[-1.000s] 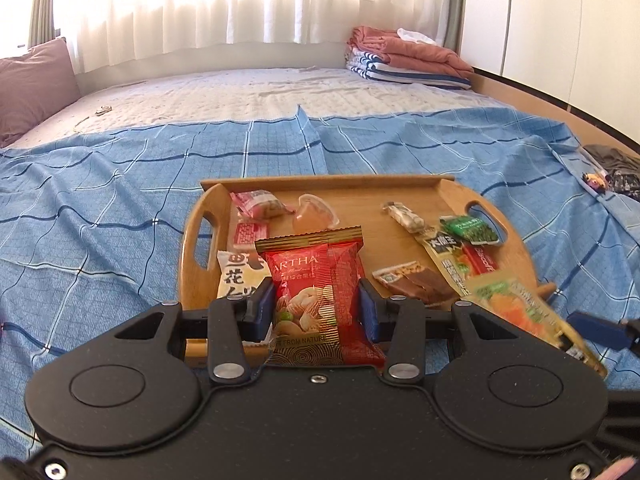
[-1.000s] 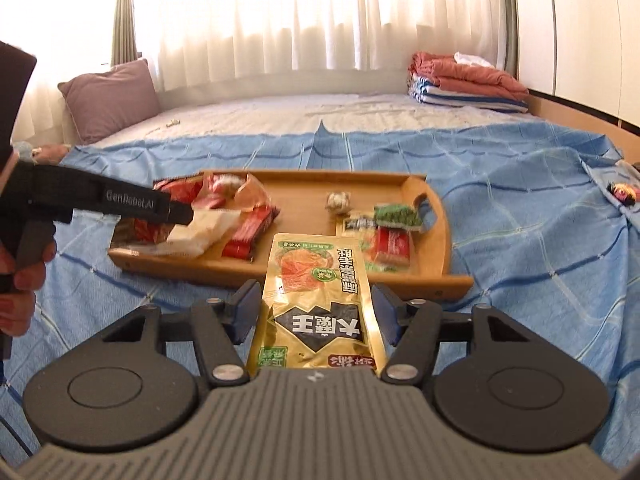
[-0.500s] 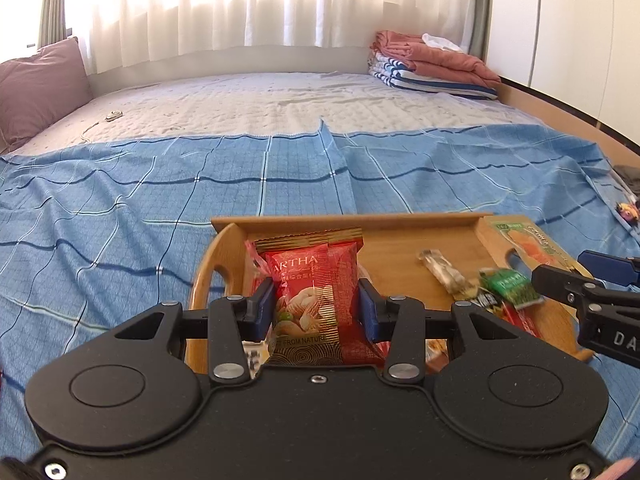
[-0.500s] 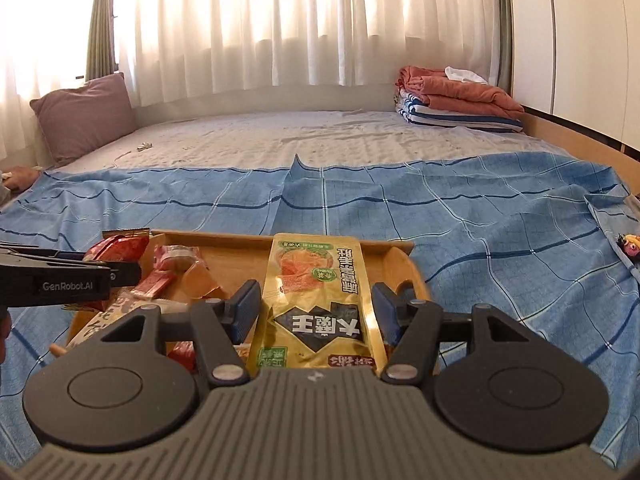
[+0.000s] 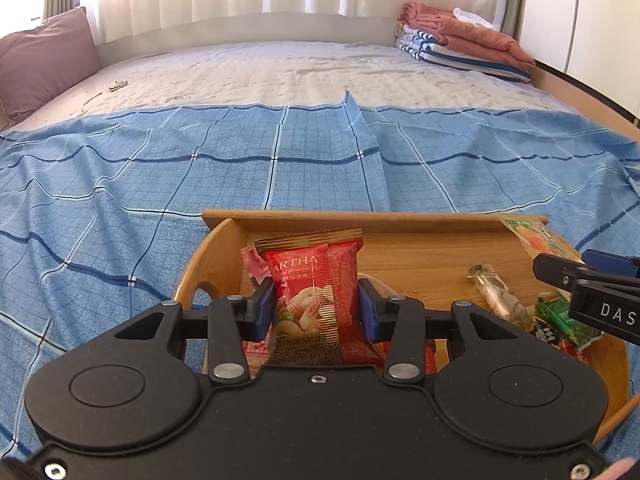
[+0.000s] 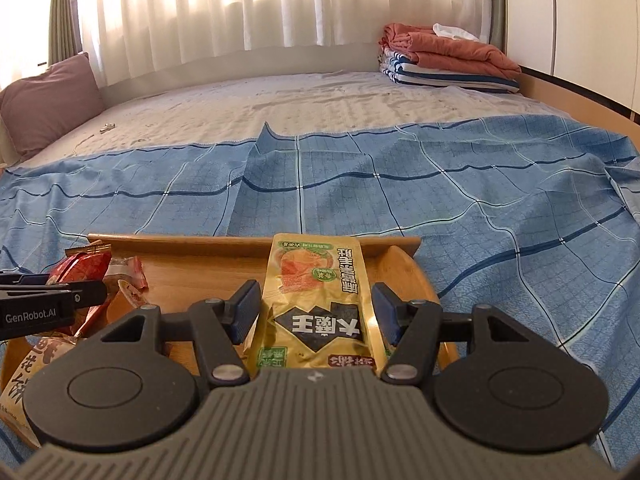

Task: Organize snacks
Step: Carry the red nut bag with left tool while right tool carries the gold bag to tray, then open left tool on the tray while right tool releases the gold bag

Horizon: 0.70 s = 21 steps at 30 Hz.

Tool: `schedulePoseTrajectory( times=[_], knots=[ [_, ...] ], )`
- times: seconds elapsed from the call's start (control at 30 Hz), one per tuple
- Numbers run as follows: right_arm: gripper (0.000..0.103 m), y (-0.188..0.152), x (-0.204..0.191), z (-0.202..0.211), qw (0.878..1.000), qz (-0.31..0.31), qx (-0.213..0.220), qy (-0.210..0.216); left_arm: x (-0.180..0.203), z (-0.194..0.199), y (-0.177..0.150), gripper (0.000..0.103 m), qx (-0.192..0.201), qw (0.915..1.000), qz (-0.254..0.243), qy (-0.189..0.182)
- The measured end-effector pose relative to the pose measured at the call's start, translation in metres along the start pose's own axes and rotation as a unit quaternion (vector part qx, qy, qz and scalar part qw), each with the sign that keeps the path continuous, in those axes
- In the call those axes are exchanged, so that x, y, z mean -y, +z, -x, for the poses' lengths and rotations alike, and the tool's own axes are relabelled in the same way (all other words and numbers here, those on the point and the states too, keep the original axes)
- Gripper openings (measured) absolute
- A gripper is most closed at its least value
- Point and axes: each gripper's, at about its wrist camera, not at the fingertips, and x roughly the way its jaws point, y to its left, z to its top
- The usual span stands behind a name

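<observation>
Left gripper (image 5: 316, 308) pinching red nut packet (image 5: 310, 296), right gripper (image 6: 314, 312) pinching yellow pouch (image 6: 318, 300), both above wooden tray (image 5: 400, 222)

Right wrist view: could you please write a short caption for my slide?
Right tool gripping a yellow snack pouch above the wooden tray on a blue checked bedcover.

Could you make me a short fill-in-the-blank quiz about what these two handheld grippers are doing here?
1. The left gripper holds a ____ nut snack packet.
2. The right gripper holds a ____ pouch.
3. Both are held over a wooden ____ lying on the blue checked bedsheet.
4. The folded blankets sit at the bed's far ____ corner.

Missing words: red; yellow; tray; right
</observation>
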Motion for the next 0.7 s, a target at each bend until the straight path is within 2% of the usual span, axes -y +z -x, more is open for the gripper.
schedulePoseTrajectory(
  times=[0.2, 0.37, 0.7],
  knots=[
    [0.064, -0.003, 0.002, -0.014, 1.000, -0.004, -0.011, 0.000, 0.004, -0.014, 0.002, 0.041, 0.005, 0.9999, -0.008, 0.008],
    [0.064, -0.007, 0.004, -0.023, 1.000, -0.009, -0.021, -0.001, 0.002, -0.024, 0.001, 0.041, -0.005, 0.9999, -0.005, 0.012],
    [0.066, -0.011, 0.010, -0.029, 0.999, -0.030, -0.029, 0.005, 0.004, -0.027, -0.002, 0.042, -0.002, 0.9998, -0.010, 0.016]
  ],
)
